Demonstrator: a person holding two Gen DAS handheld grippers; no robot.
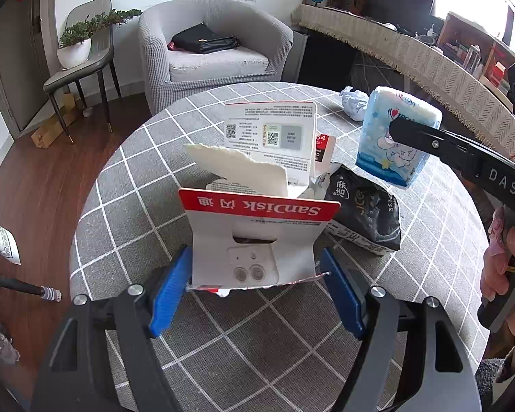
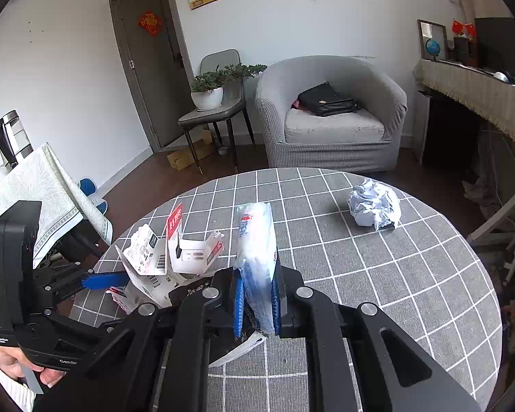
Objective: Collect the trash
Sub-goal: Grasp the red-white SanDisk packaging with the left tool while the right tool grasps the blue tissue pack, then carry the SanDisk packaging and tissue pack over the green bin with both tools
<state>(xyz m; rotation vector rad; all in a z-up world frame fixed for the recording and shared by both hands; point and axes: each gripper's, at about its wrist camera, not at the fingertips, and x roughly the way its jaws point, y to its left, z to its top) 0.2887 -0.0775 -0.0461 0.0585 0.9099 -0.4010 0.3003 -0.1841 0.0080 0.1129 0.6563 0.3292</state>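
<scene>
A torn red-and-white card package (image 1: 257,237) stands upright at the middle of the round checked bench (image 1: 120,213), flaps bent open. Just at its two o'clock lies a crumpled black wrapper (image 1: 367,213). Beyond that, a blue-and-white tissue pack (image 1: 391,137) is held upright off the bench. A crumpled white paper ball (image 2: 374,207) sits well apart, at one o'clock.

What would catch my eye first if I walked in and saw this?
Probably the right gripper, its blue fingers squeezed shut on a blue-and-white tissue pack over the grey checked table. Next, the left gripper straddling a torn red-and-white SanDisk card package, beside a black wrapper. Further back on the table sits a crumpled paper ball.
</scene>
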